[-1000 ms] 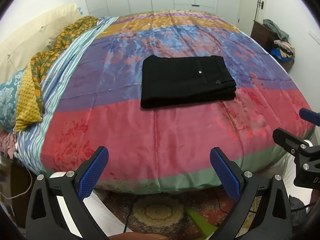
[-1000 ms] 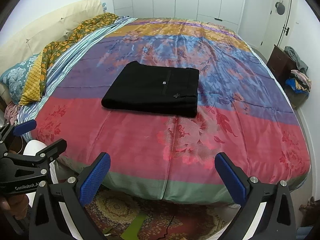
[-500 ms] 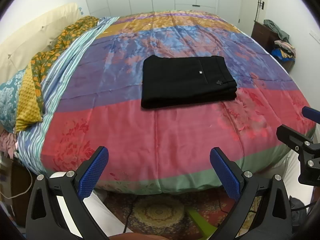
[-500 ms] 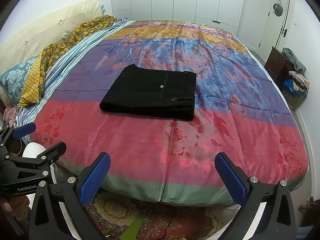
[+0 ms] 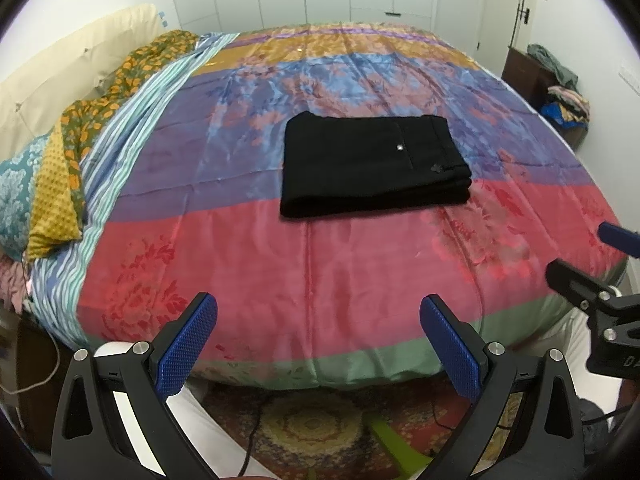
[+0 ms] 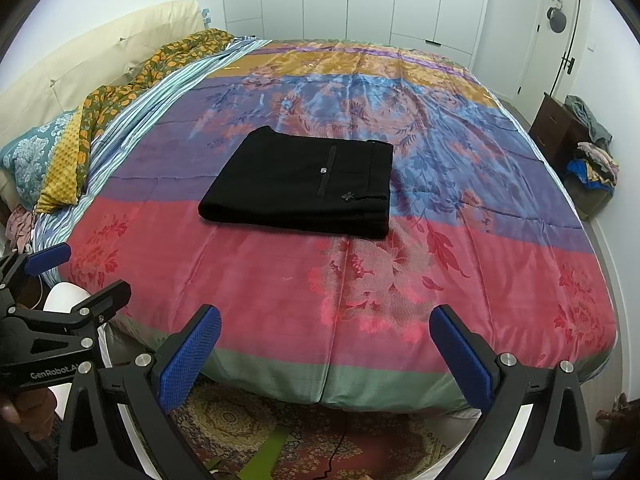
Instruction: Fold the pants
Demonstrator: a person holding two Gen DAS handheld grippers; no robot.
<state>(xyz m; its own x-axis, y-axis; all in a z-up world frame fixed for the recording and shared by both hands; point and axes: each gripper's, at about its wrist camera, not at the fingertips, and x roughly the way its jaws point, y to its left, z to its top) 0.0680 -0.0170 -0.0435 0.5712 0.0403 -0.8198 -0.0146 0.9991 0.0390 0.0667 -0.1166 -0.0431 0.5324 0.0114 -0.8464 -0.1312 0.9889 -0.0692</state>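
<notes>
Both pairs of blue-padded fingers are spread wide and hold nothing: the left gripper [image 5: 318, 328] and right gripper [image 6: 326, 338] hover off the bed's near edge. The black folded fabric pants [image 6: 298, 184] lie flat mid-bed on the shiny striped floral quilt [image 6: 400, 280]. They look soft and limp; the stacked near edge seems the best hold.
</notes>
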